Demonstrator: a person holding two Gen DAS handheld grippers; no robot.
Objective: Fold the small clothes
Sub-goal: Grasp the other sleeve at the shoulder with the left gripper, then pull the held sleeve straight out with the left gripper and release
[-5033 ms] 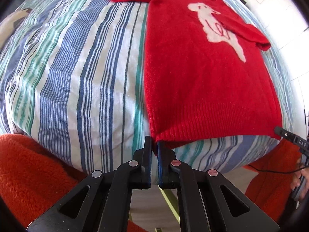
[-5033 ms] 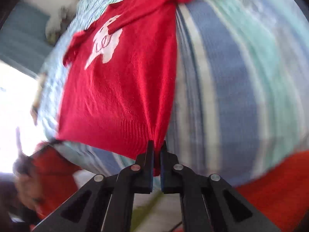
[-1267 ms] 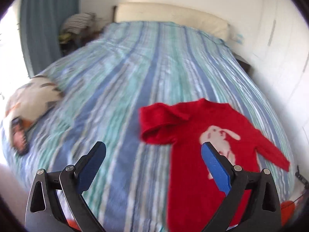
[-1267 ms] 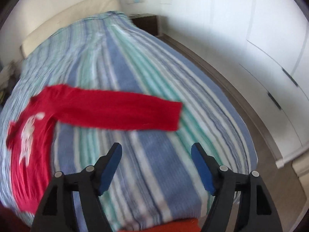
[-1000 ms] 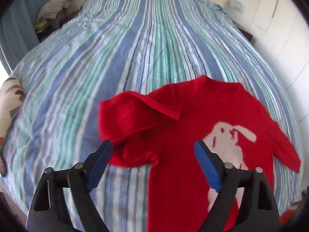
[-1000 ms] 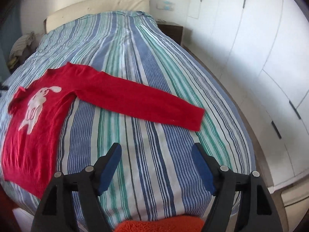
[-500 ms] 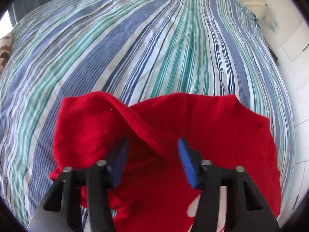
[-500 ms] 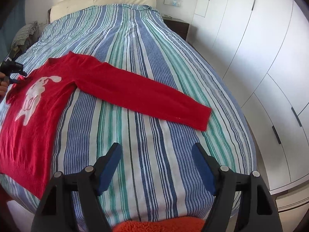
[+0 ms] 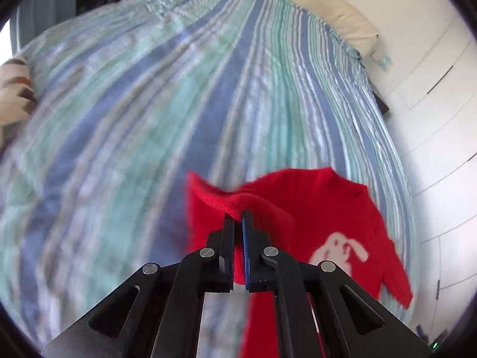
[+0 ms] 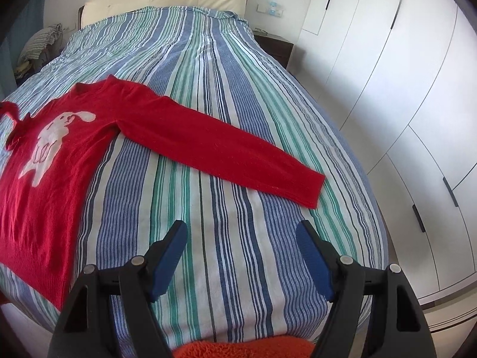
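Sleeve-spreading step: left gripper [image 9: 241,219], jaws just closed, pinches the bunched sleeve of the red sweater [image 10: 59,149] on the striped bed [image 10: 238,223]. Right gripper [image 10: 241,256] spread, empty. Next: draw sleeve flat.

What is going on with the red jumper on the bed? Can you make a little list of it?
jumper: red, white rabbit on the front, lying on the striped bed
near sleeve: bunched up, pinched and lifted by the left gripper, whose jaws have just been closing
far sleeve: stretched out flat across the bed
right gripper: open, above bare bedcover, touching nothing
folds done: none yet
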